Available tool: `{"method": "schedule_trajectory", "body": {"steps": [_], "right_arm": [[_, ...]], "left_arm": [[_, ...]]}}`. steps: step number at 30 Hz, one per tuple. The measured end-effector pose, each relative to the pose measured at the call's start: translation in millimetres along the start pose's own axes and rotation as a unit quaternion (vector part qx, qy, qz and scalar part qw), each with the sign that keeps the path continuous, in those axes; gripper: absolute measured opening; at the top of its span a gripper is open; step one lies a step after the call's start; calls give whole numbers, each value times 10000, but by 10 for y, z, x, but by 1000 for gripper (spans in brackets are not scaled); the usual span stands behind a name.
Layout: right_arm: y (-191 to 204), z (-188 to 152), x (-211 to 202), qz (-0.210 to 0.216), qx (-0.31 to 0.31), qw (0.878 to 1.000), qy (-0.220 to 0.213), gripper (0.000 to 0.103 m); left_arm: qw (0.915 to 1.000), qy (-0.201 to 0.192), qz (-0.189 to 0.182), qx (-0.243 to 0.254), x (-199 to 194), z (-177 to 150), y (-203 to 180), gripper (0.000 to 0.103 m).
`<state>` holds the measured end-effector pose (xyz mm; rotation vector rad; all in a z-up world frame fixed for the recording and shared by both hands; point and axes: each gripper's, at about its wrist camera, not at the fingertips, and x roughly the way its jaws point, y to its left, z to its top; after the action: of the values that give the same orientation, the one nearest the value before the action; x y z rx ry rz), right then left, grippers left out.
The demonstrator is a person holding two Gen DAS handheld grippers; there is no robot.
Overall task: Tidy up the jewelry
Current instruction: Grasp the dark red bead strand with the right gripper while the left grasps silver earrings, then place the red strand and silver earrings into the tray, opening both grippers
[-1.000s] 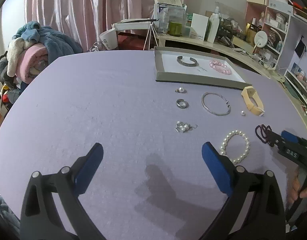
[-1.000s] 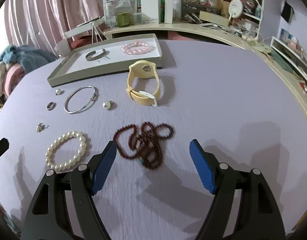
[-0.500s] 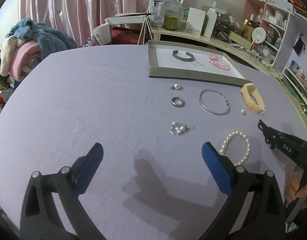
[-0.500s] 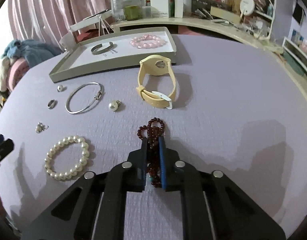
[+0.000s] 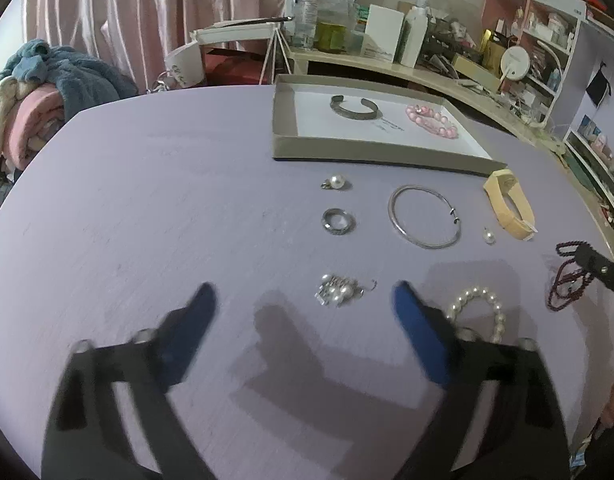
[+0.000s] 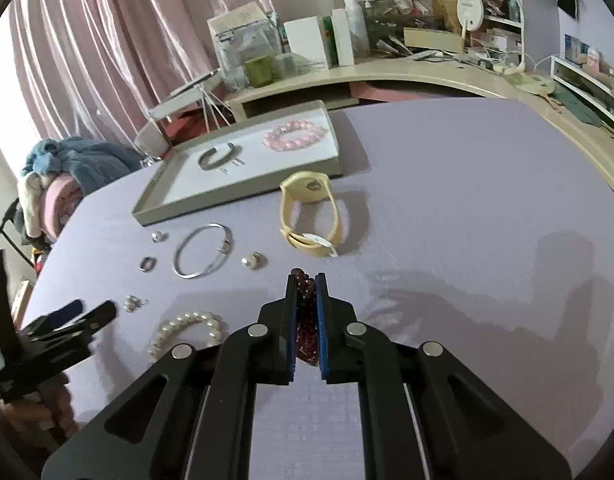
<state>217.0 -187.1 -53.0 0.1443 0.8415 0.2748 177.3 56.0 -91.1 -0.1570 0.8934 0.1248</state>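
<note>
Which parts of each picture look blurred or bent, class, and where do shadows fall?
Left wrist view: the left tool is smeared by motion blur, while the silver bangle stays sharp; its shadow falls on the table. Right wrist view: sharp on the right tool gripping the dark red beads; the fisheye bends the desk.

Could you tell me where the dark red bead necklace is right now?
The dark red bead necklace is clamped in the right tongs, near the yellow watch; the left wrist view shows it hanging at far right.
</note>
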Motion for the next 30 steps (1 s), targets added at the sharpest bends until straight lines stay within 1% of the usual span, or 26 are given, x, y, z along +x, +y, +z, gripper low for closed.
{"method": "schedule_trajectory", "body": {"steps": [3,7,9,10,11,12,13,14,15,19,23,27,30], "right_arm": [[30,27,-4,96,4,10000,8,8],[45,26,0,145,-4,9999,50,8],[29,30,-5,160,40,9998,60,8],[20,34,-5,162,68,9998,62,8],[12,36,-7,165,86,9998,64,8],[5,42,-10,171,114,9998,62,8],[0,51,-12,177,132,9997,60,9],[-1,54,-9,181,139,9997,56,9],[3,67,-17,193,143,9997,41,9],[23,137,-87,252,105,9996,-86,8],[39,301,-203,361,95,9987,-343,8],[84,527,-312,464,4,9969,-640,8],[122,697,-377,505,-98,9949,-864,8]], "left_arm": [[9999,87,44,47,112,42,-59,68],[9997,198,107,120,233,65,-125,62],[9994,258,155,158,280,64,-163,53],[9993,227,233,197,281,59,-180,49],[9991,217,262,239,284,55,-202,40],[9990,184,271,299,284,52,-228,25],[9991,166,212,322,279,51,-242,16],[9992,166,165,337,278,54,-252,12],[9993,171,128,316,278,58,-255,10],[9996,170,-192,151,208,112,-172,10],[9990,-121,-387,174,-14,293,-117,10],[9969,-507,-541,258,-287,597,-82,10],[9952,-705,-627,277,-428,820,-69,10]]}}
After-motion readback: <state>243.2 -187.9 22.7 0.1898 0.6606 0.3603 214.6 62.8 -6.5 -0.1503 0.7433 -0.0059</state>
